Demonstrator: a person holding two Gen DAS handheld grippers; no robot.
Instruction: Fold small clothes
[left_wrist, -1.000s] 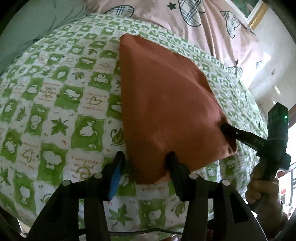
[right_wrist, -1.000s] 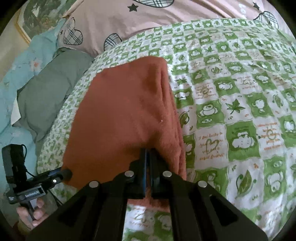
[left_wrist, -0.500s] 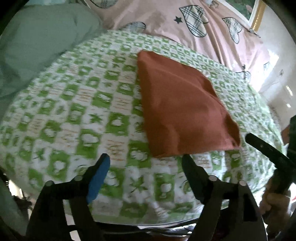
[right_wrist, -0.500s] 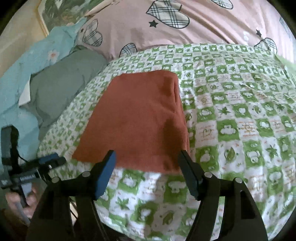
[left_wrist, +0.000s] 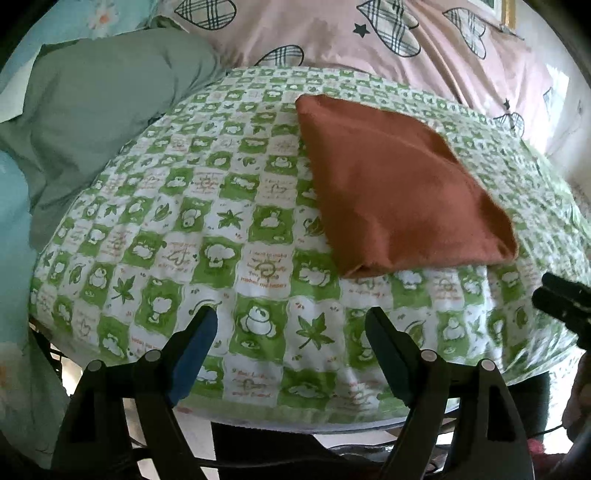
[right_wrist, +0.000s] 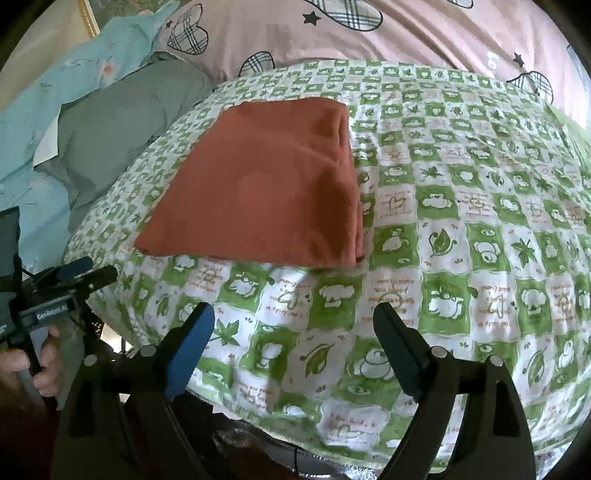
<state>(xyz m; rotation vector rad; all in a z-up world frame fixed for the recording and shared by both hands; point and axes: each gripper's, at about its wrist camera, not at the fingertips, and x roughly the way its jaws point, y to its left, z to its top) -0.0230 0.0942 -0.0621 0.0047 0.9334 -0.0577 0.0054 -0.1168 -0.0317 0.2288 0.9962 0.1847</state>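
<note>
Your left hand-held gripper (left_wrist: 290, 330) and right hand-held gripper (right_wrist: 293, 325) both gape apart, short of the folded cloth (right_wrist: 266, 188) on the bed (right_wrist: 461, 221).

Soft daylight, fisheye-warped, blurred edges

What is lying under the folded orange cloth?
The orange cloth lies on a green and white checked sheet, which shows all around it. The part of the sheet beneath the cloth is covered, so anything there cannot be seen.
</note>
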